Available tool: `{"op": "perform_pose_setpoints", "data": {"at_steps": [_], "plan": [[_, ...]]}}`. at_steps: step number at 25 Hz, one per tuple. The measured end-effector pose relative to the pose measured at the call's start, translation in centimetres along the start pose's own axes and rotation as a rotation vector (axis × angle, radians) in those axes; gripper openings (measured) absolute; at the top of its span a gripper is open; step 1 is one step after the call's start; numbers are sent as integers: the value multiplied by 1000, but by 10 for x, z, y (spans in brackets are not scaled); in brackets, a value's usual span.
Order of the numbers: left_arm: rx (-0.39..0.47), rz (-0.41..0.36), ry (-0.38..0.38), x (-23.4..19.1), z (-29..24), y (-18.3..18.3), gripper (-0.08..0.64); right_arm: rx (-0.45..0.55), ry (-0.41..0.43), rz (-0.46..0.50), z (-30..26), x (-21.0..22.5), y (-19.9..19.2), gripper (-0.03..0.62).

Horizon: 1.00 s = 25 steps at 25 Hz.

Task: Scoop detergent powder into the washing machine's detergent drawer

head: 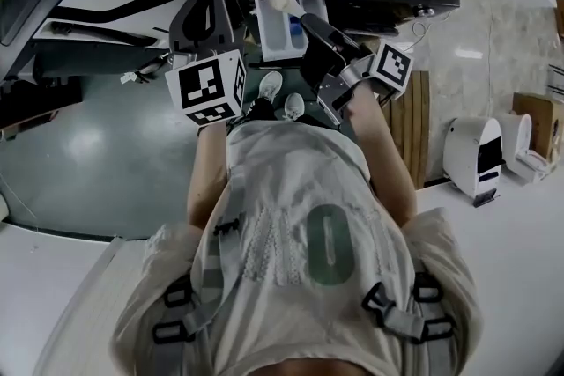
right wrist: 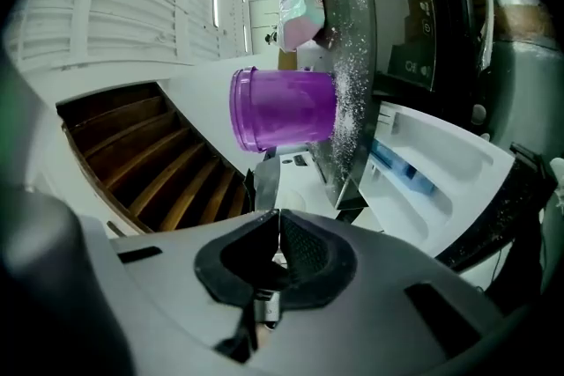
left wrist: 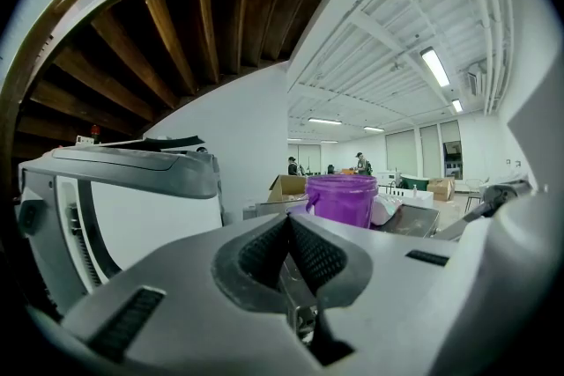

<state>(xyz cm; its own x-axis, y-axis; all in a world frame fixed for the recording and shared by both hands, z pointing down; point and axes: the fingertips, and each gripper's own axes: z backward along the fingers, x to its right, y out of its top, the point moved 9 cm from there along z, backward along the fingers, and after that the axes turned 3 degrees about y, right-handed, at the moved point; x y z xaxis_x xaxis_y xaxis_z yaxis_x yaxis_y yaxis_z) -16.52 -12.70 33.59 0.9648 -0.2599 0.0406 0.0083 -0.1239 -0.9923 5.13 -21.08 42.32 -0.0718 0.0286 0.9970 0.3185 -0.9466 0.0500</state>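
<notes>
Just beyond the tips of the right gripper [right wrist: 275, 211], a white scoop [head: 278, 0] sticks out. Its handle seems pinched between the closed fingers, and in the right gripper view it shows only as a grey sliver rising from where they meet. The round bowl hangs over the far end of the pulled-out detergent drawer [head: 275, 40]. From those fingers the drawer lies below and to the right, with its long axis running back toward the person, so its compartments (one shows blue) sit nearer the wrist than the bowl does. By my reading, the coming move is a short tilt or draw-back of the right hand to tip the powder in, not a reach. The purple bucket [right wrist: 282, 110] stands farther out, ahead of the fingers, on the powder-dusted top of the washing machine. The left gripper [left wrist: 288, 220] has its fingers pressed together on nothing. It is off to the left of the drawer, farther from it than the right gripper is.
</notes>
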Motion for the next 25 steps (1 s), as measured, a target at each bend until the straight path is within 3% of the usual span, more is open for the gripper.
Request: {"op": "perform_pose_setpoints", "data": {"at_steps": [6,12,25], "plan": [[-22,-1,14,-8,5,-8,20,-6,-66,-9,1,21,-7,9],[-51,0,19,-14,5,-17,20,-25,-155,47,3,36,-11,9],[-92,14,24,-20,-6,-32,20,-159,-374,366,-3,38,-9,9]]}}
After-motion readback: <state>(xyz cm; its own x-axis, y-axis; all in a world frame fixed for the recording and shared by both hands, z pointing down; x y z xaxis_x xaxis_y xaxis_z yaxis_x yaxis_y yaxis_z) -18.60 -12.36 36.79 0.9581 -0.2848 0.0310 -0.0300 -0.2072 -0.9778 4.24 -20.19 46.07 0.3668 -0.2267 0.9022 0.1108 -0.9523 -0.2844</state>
